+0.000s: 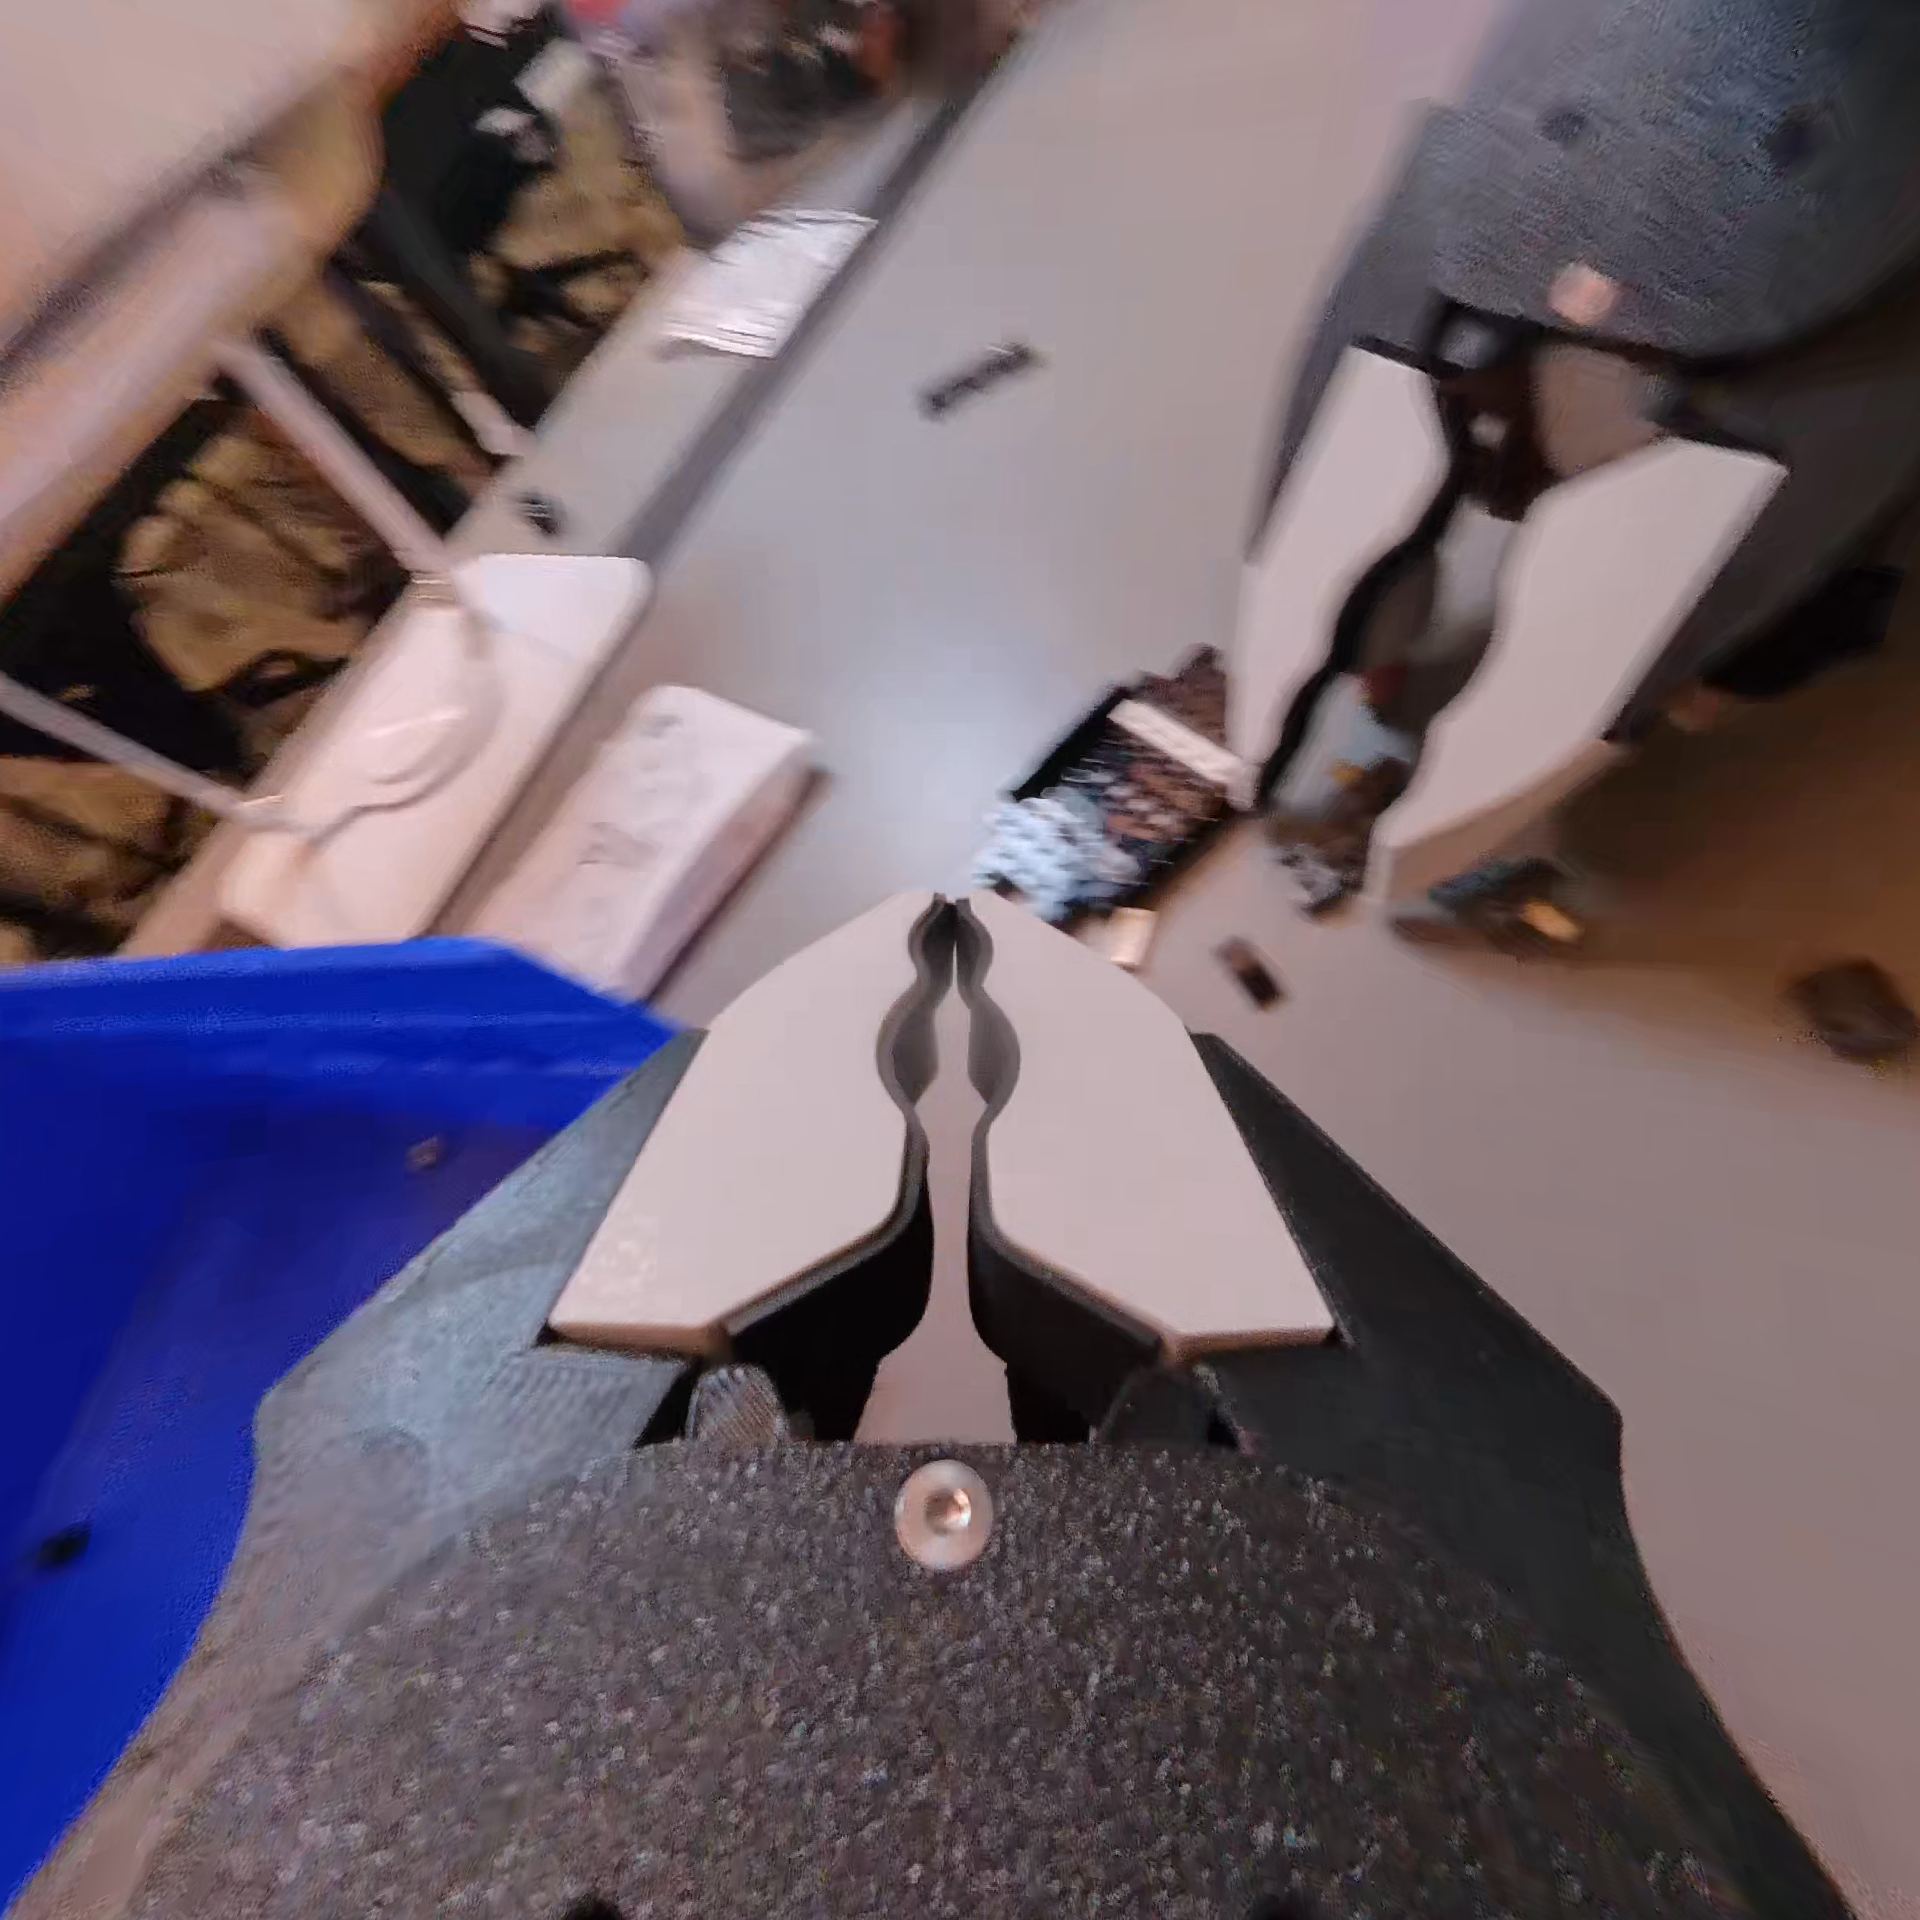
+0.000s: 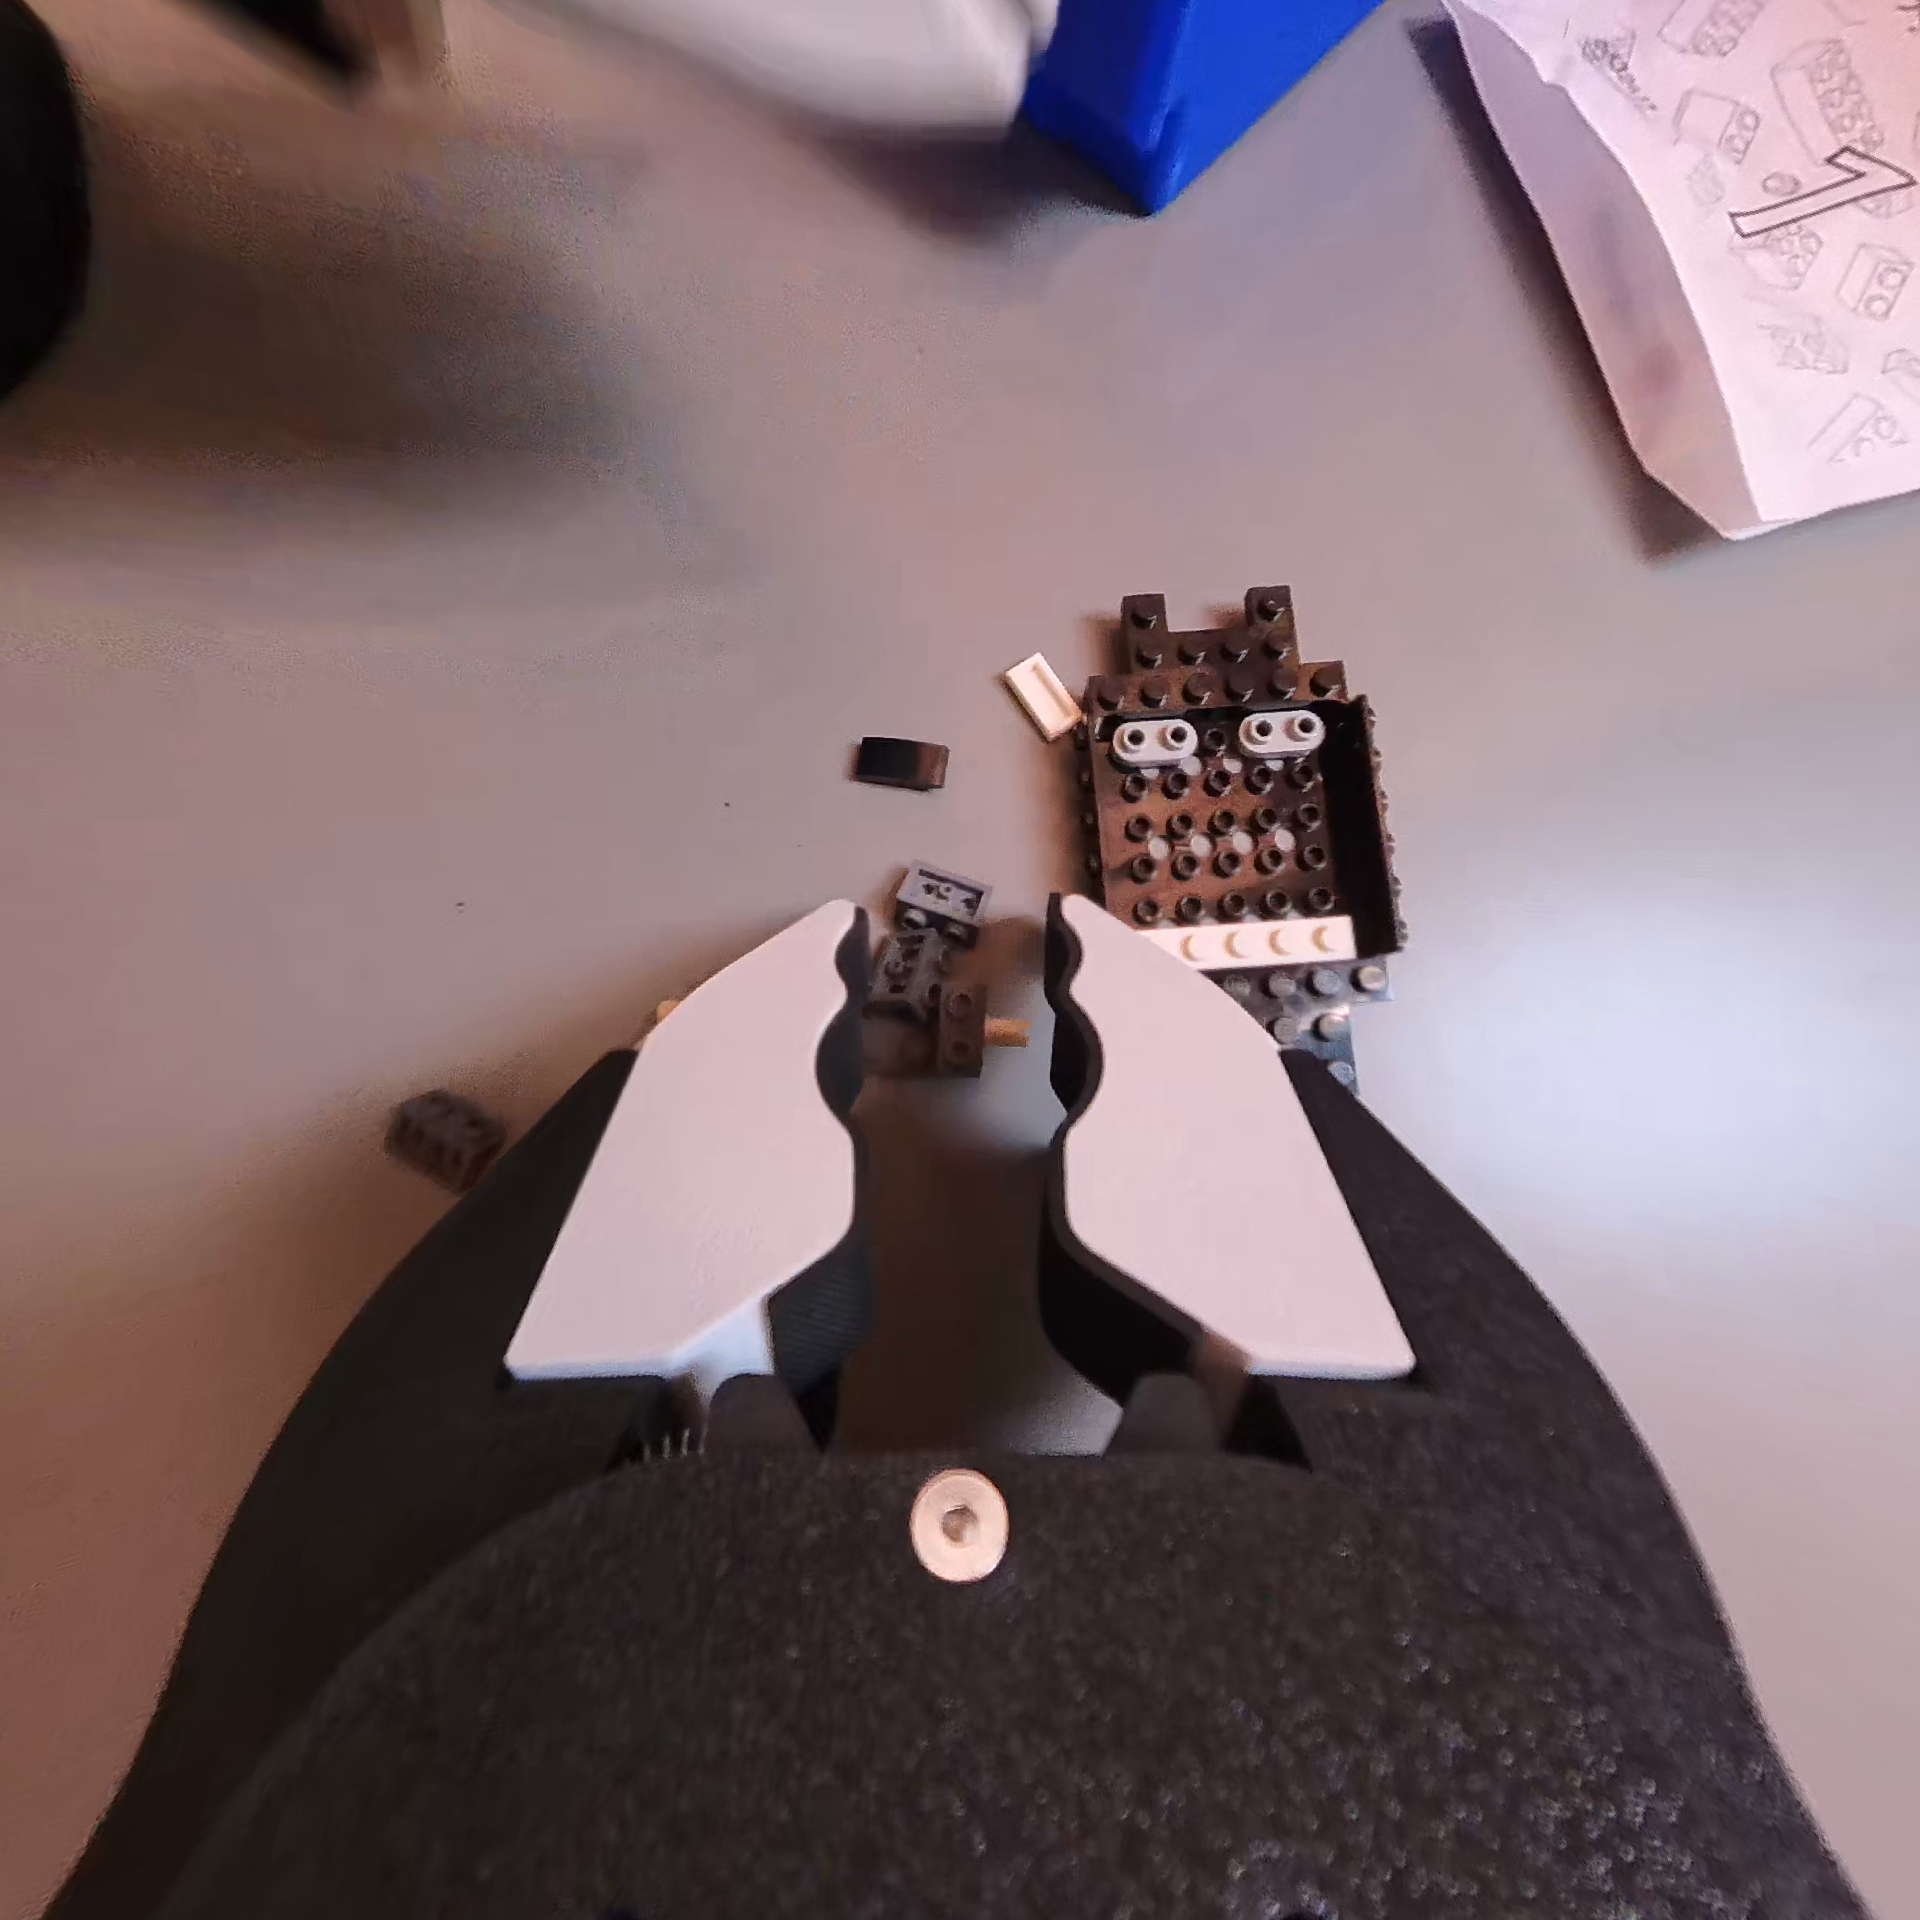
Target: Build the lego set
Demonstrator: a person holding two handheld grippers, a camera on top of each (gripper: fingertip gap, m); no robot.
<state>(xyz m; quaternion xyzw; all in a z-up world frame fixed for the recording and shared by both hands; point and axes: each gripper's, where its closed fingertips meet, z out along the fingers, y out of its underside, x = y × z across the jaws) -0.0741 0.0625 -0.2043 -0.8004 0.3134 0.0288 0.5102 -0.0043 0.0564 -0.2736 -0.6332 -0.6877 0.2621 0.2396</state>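
Observation:
In the right wrist view my right gripper (image 2: 956, 925) is open, low over the grey table. A small cluster of grey bricks (image 2: 925, 987) with a tan peg lies between its fingertips, against the left finger; the jaws are not closed on it. A black studded brick build (image 2: 1236, 821) with two light grey plates and a white strip lies just right of the tips. In the left wrist view my left gripper (image 1: 954, 914) is shut with nothing between its jaws, raised beside a blue bin (image 1: 260, 1143). The right gripper (image 1: 1455, 675) and the build (image 1: 1122, 800) show beyond it.
Loose pieces lie around the build: a white tile (image 2: 1039, 694), a black curved piece (image 2: 902, 764), a dark grey brick (image 2: 447, 1138). The blue bin (image 2: 1174, 83) stands at the far edge. A white paper bag with brick drawings (image 2: 1766, 239) lies far right. White bags (image 1: 436, 727) line the table's left edge. There is about 10 cm between the tips of the two grippers. My right tips are roughly 4 cm from the white tile (image 2: 1039, 694). My left wrist view (image 1: 1135, 938) looks at it from another angle.

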